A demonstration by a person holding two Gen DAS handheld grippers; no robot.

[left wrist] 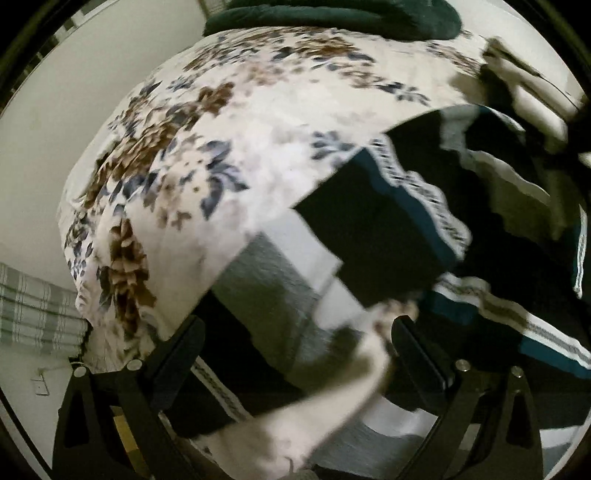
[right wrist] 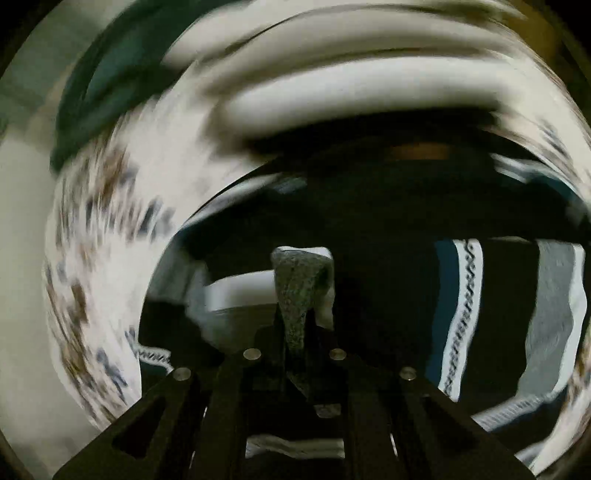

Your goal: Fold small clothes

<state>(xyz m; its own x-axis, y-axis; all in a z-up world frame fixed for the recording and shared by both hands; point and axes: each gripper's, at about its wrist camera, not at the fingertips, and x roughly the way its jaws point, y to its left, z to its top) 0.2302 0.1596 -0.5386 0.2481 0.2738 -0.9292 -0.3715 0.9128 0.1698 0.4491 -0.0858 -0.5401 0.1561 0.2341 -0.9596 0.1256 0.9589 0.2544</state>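
Observation:
A striped garment (left wrist: 373,236) in black, white, grey and teal lies spread on the floral bedsheet (left wrist: 229,122). My left gripper (left wrist: 295,332) hovers over its grey and white bands with the jaws wide apart. A blurred pale strip of cloth (left wrist: 332,391) crosses the gap between the jaws, and no pad presses on it. In the right wrist view my right gripper (right wrist: 299,328) is shut on a pinched grey fold of the garment (right wrist: 299,291). The garment's patterned white stripe (right wrist: 461,321) hangs at the right. That view is heavily blurred by motion.
A dark green blanket (left wrist: 332,18) lies at the far end of the bed. A plaid cloth (left wrist: 33,306) hangs at the left below the bed's edge, against a pale wall (left wrist: 74,92). More black and white fabric (left wrist: 517,88) sits at the upper right.

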